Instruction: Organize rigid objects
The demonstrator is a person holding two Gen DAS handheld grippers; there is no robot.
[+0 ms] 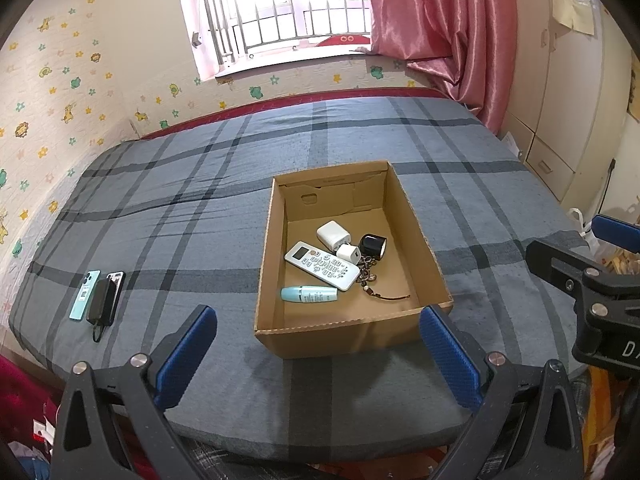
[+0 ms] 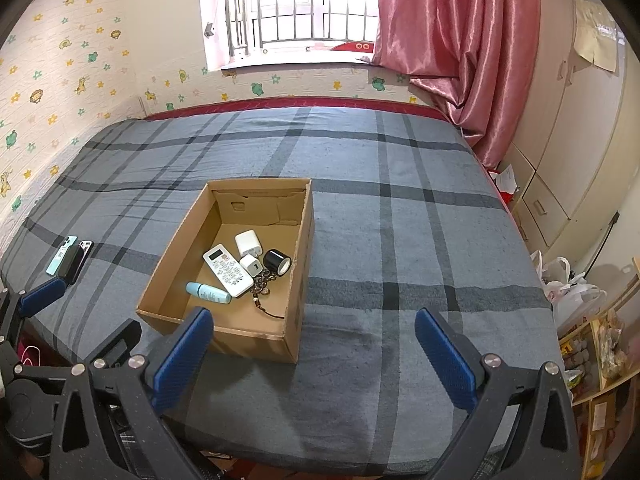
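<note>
Left wrist view: the left gripper hangs above the near edge of the grey plaid-covered bed, its jaws spread wide and holding nothing. An open brown cardboard box sits on the bed ahead of it. Inside lie a white remote control with a small screen, a larger white cube charger, a smaller white charger touching the remote, a black cylindrical object, a pale teal tube-shaped bottle and a beaded cord keychain. Well to the left of the box, on the bed, lie a teal-cased phone, a black power bank on top of it, and a dark phone alongside. Part of the right gripper shows at the right edge.

Right wrist view: the right gripper has its jaws spread wide, empty, beside the box's near right corner. The three devices lie at the far left. A pink curtain hangs by the window.
</note>
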